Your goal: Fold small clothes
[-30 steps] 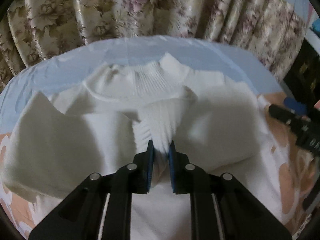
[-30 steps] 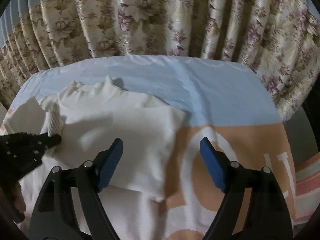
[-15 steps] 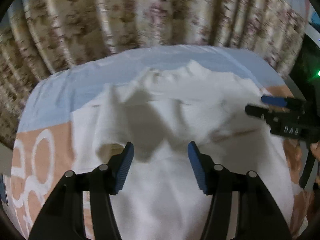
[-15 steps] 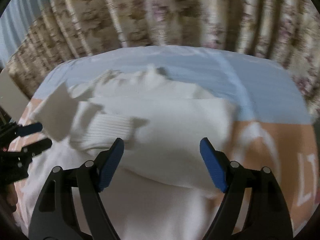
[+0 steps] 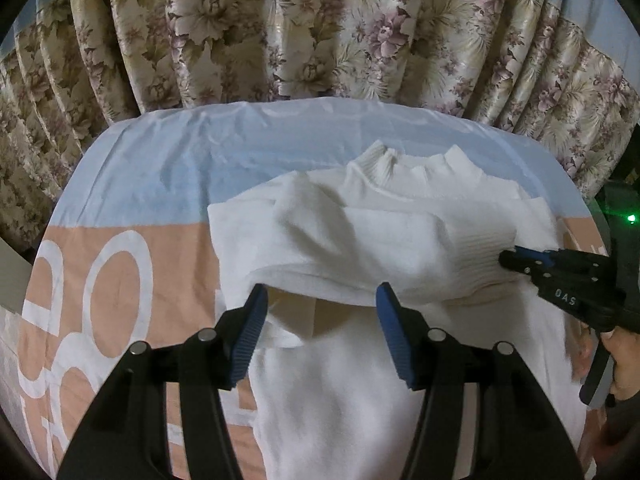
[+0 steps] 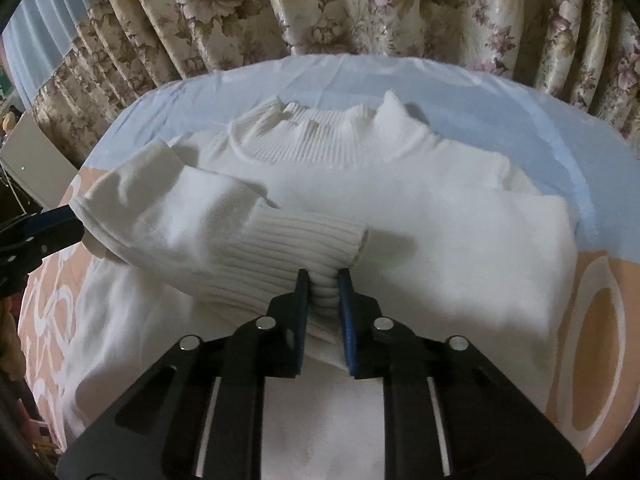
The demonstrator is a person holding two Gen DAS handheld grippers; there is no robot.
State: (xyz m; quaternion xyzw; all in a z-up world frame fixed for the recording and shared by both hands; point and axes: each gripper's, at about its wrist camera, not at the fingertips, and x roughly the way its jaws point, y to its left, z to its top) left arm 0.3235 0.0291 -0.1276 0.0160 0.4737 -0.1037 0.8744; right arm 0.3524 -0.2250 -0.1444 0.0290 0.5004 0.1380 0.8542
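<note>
A small white sweater with a ribbed collar lies flat on the bed, both sleeves folded across its chest. My right gripper is shut on the ribbed cuff of the sleeve that lies across the chest. It also shows in the left wrist view, at the cuff. My left gripper is open and empty, its fingers at the front edge of the folded sleeve. Its tip shows at the left edge of the right wrist view.
The bed sheet is pale blue at the back and peach with white rings at the front. A floral curtain hangs right behind the bed. A green light glows at the far right.
My left gripper let go of the ribbed cuff, opened and moved left. My right gripper moved in and shut on that cuff.
</note>
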